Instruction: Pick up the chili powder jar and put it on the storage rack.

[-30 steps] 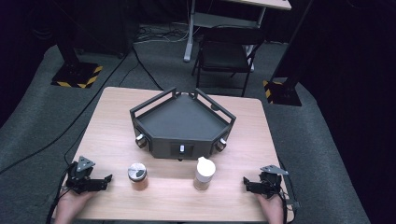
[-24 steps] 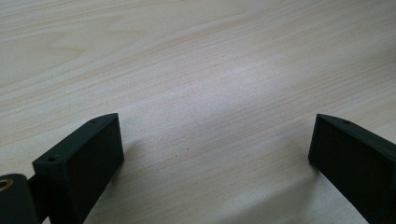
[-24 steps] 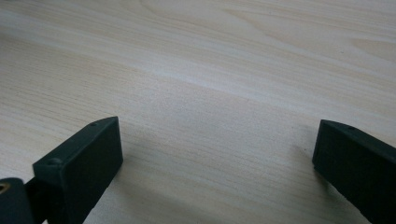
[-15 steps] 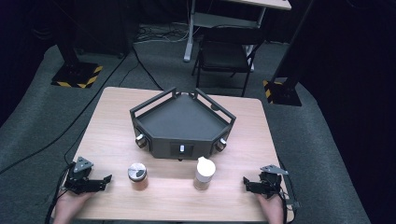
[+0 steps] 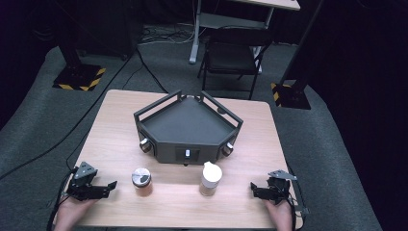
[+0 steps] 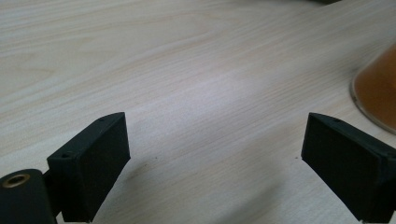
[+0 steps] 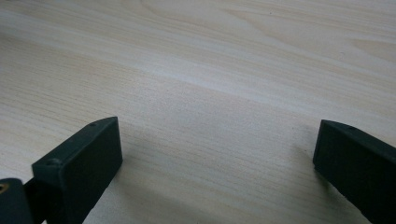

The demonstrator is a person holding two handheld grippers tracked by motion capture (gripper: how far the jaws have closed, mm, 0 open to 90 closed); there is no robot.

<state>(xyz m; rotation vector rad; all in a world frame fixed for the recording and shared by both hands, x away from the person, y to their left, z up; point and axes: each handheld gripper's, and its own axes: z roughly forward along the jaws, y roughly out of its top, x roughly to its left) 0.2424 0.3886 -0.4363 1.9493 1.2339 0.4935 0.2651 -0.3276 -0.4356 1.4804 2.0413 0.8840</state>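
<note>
Jaws of the left hand-held gripper (image 5: 109, 186) have just been closing slightly but stand wide, nothing between them, just beside the spice jar (image 5: 141, 180) on the bench (image 5: 115, 125). Right hand-held gripper (image 5: 255, 189) is held wide, empty, near the white-capped shaker (image 5: 210, 178).

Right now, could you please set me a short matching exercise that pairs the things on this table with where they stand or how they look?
Things:
1. jar with the silver lid
2. bottle with the white cap
3. dark tray
4. left gripper

Descriptions:
A. open over bare wood, nothing between its jaws
B. at the middle of the table, behind both containers
C. in front of the tray, nearer the right gripper
D. in front of the tray, nearer the left gripper

Pairs: 1-D, 2-C, 3-B, 4-A
</note>
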